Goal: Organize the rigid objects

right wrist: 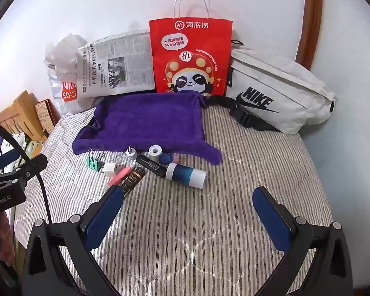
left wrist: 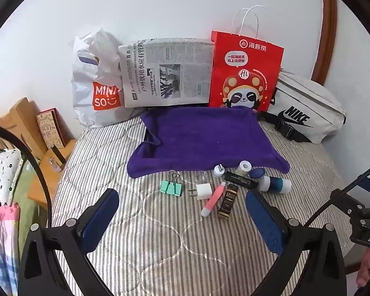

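A cluster of small items lies on the striped bed in front of a purple cloth (left wrist: pixel 197 138) (right wrist: pixel 148 120): mint binder clips (left wrist: pixel 171 188) (right wrist: pixel 94 164), a white charger plug (left wrist: pixel 203 191) (right wrist: pixel 110 169), a pink tube (left wrist: pixel 213 199) (right wrist: pixel 120 175), a dark brown box (left wrist: pixel 228 201) (right wrist: pixel 133 178), a black tube (left wrist: pixel 240 180) (right wrist: pixel 151 165), a blue-and-white cylinder (left wrist: pixel 275 184) (right wrist: pixel 186 174) and small white caps (left wrist: pixel 244 167) (right wrist: pixel 155 152). My left gripper (left wrist: pixel 182 209) is open and empty, short of the cluster. My right gripper (right wrist: pixel 188 207) is open and empty, right of the cluster.
Against the wall stand a white Miniso bag (left wrist: pixel 96 86), a newspaper (left wrist: pixel 167 74), a red paper bag (left wrist: pixel 244 71) (right wrist: pixel 190 54) and a white Nike waist bag (left wrist: pixel 306 108) (right wrist: pixel 278 91). A wooden bedside stand (left wrist: pixel 46 172) is off the bed's left edge.
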`<action>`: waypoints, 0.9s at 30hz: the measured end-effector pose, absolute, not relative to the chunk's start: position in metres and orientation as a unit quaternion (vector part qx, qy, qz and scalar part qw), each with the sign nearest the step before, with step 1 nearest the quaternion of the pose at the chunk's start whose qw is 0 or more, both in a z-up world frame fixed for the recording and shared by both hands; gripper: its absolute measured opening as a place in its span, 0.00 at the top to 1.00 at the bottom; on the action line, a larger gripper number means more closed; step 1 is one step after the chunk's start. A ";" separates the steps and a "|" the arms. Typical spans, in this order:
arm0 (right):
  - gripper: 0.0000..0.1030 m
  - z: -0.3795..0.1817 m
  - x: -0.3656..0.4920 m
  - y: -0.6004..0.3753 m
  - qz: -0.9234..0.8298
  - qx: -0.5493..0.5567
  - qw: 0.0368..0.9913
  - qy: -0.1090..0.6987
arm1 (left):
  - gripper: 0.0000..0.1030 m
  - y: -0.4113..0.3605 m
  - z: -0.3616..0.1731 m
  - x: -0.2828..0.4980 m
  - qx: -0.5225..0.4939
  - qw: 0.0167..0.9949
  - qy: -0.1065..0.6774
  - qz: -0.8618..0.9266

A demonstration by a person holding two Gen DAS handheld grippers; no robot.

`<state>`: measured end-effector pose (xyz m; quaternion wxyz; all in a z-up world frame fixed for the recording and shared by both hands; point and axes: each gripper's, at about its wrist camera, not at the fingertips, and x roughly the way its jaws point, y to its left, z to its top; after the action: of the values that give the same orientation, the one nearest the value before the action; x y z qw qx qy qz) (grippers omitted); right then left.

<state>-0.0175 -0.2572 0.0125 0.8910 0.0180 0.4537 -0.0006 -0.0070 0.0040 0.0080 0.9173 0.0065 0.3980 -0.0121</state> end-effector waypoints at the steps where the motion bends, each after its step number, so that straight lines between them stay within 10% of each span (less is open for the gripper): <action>1: 0.00 0.013 -0.017 -0.257 0.000 0.018 0.891 0.453 | 0.00 0.005 0.008 -0.007 0.006 0.917 0.399 -0.012; 27: 0.00 0.025 -0.024 -0.252 0.003 0.013 0.897 0.441 | 0.00 0.007 0.006 -0.007 0.014 0.916 0.400 -0.003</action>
<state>-0.0239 -0.2522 0.0250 0.8972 0.0134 0.4414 0.0035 -0.0075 0.0066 0.0064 0.9165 0.0143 0.3998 -0.0025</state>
